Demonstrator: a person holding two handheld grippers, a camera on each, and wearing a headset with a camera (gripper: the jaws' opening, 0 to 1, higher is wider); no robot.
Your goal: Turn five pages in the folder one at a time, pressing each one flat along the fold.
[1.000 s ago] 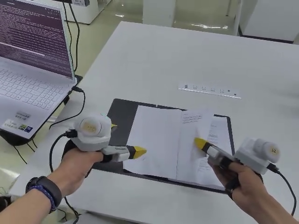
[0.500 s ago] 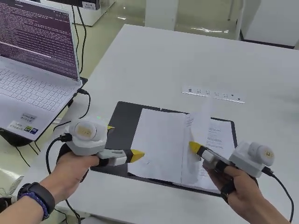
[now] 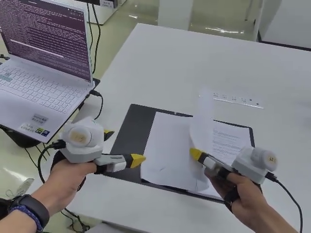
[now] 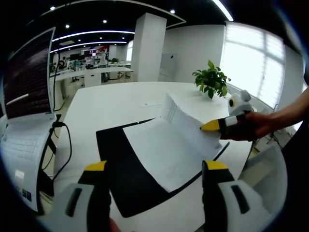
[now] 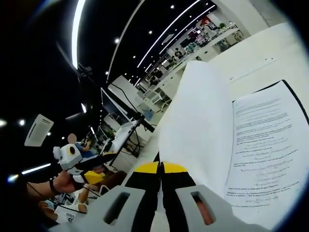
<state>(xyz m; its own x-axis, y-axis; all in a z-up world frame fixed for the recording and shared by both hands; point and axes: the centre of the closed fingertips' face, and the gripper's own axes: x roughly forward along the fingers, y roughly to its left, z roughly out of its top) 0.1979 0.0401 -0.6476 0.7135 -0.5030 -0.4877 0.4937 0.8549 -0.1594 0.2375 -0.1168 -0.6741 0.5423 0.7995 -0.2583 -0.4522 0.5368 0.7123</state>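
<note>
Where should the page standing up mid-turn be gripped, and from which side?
Take the lifted page at its loose lower edge, coming from the right, opposite its bound side: the sheet is thin, held along the other side, and curls upright here. The right gripper is shut on that edge.

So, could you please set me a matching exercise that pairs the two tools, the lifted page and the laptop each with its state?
Things:
1. left tool
2. right tool
3. page
4. laptop

States:
A. raised, curling upward
B. shut on the page
C. lid up, screen lit
D. jaws apart, holding nothing

Pairs: 1-D, 2-B, 3-A, 4-C
</note>
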